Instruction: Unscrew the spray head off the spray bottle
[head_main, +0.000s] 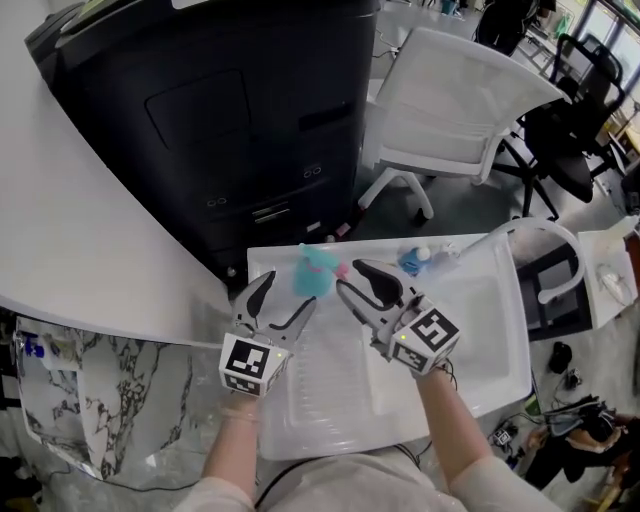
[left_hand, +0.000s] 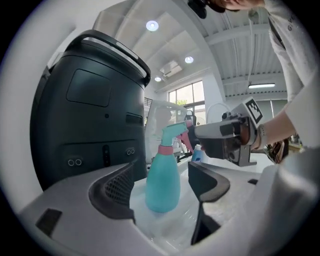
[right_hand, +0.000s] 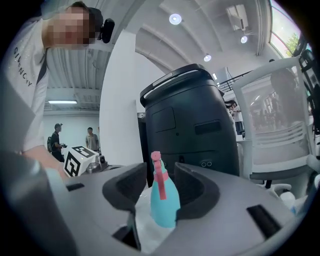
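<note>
A teal spray bottle with a pink collar and trigger stands upright at the far edge of a white tray. My left gripper is just near and left of it. In the left gripper view its jaws stand wide on either side of the bottle without touching, and the spray head points right. My right gripper sits close on the bottle's right, jaws apart. In the right gripper view the bottle shows in the gap between the pads, and I see no pad pressing on it.
A big black case stands right behind the tray. A white chair and a black chair are beyond. A small blue-and-white bottle lies at the tray's far edge. A white tabletop curves along the left.
</note>
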